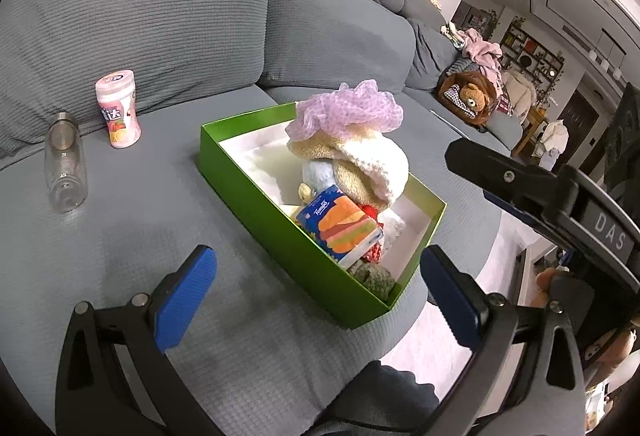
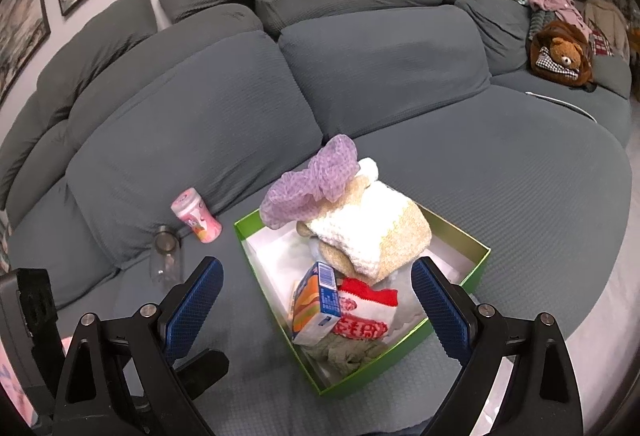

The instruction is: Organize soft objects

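Soft items (image 2: 360, 220) piled in green box (image 2: 460, 320), jaws apart

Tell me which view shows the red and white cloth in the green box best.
The right wrist view: the red and white cloth lies open to it beside the tissue pack. In the left wrist view the pack hides most of it; only red scraps show.

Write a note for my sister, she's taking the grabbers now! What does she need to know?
Left gripper: open, empty.
Right gripper: open, empty.
Green box sits on the sofa, piled with purple mesh puff, cream towel, tissue pack and more.
Outside it: pink canister and clear bottle, both hard.
Left: probably nothing; maybe steady the pile.
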The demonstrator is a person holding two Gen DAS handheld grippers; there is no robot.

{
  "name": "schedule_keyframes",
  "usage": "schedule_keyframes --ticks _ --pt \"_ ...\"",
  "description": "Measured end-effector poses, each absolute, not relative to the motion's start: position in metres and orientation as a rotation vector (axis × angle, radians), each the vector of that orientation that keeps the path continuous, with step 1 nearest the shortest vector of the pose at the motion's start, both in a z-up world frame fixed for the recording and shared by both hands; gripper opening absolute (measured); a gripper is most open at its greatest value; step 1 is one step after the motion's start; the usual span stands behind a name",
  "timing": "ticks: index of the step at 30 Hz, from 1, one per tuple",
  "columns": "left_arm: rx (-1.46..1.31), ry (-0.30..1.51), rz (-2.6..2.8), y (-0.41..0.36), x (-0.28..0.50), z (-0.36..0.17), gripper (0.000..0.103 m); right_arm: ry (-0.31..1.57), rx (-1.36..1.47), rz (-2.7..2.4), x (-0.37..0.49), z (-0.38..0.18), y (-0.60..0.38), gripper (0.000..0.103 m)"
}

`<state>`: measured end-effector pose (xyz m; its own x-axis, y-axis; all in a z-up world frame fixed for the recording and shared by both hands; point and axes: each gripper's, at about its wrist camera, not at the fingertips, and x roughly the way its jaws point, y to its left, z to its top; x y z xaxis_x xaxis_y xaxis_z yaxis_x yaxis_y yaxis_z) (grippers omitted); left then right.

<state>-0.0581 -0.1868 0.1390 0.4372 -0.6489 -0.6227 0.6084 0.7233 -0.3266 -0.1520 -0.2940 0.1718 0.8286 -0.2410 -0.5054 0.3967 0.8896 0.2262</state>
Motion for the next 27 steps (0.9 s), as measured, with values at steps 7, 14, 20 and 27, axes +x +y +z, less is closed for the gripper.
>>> schedule_keyframes --ticks 7,14,20,27 --pt "-0.052 0.799 -0.777 -0.185 -0.061 0.140 0.102 0.496 0.329 -0.365 -0.151 0.172 -0.294 0.096" --pt "-0.051 0.804 -0.771 -0.182 -0.061 0.139 0.102 0.501 0.327 -0.376 -0.150 0.171 -0.293 0.096" --pt "-0.053 0.803 -0.783 -0.182 -0.062 0.139 0.102 0.506 0.315 -0.376 -0.148 0.171 -0.289 0.096" --pt "-0.061 0.802 -0.778 -0.179 -0.063 0.140 0.102 0.510 0.316 -0.369 -0.147 0.170 -0.284 0.096"
